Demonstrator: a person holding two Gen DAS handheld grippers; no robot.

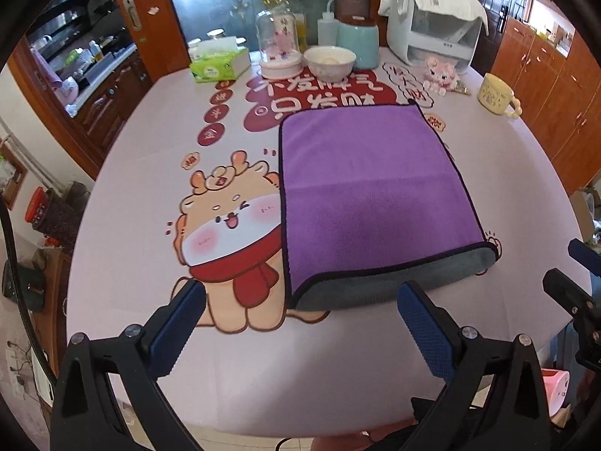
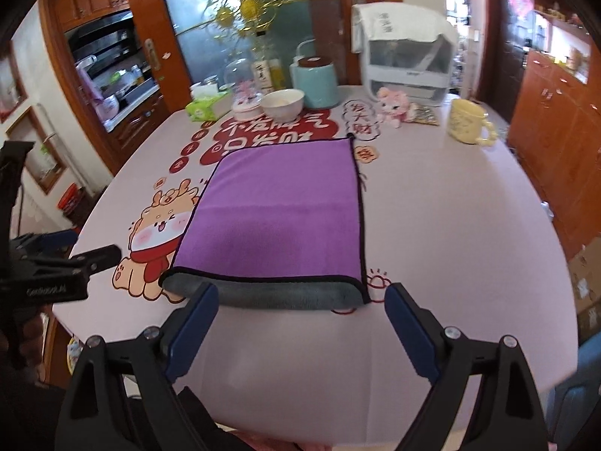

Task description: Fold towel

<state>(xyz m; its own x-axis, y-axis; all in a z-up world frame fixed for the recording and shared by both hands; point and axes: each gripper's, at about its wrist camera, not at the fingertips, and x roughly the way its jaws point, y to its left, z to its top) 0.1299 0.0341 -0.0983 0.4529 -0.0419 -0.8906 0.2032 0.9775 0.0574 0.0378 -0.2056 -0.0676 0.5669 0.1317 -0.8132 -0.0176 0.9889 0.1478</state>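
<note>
At the counter's [image 1: 124, 173] far edge stand a green tissue box [image 1: 219, 65], a glass dome [image 1: 278, 43], a white bowl [image 1: 329, 61] and a teal pot [image 1: 358, 43]. A pink plush [image 1: 439, 71] lies near a yellow mug [image 1: 496, 94].

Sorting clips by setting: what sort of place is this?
Most likely a home dining room beside a kitchen: a table with a bowl and mug, wooden cabinets.

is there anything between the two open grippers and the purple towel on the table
Nothing visible. Only bare tablecloth lies between the left gripper, the right gripper and the folded purple towel with grey underside. The white bowl and yellow mug sit beyond the towel.
</note>
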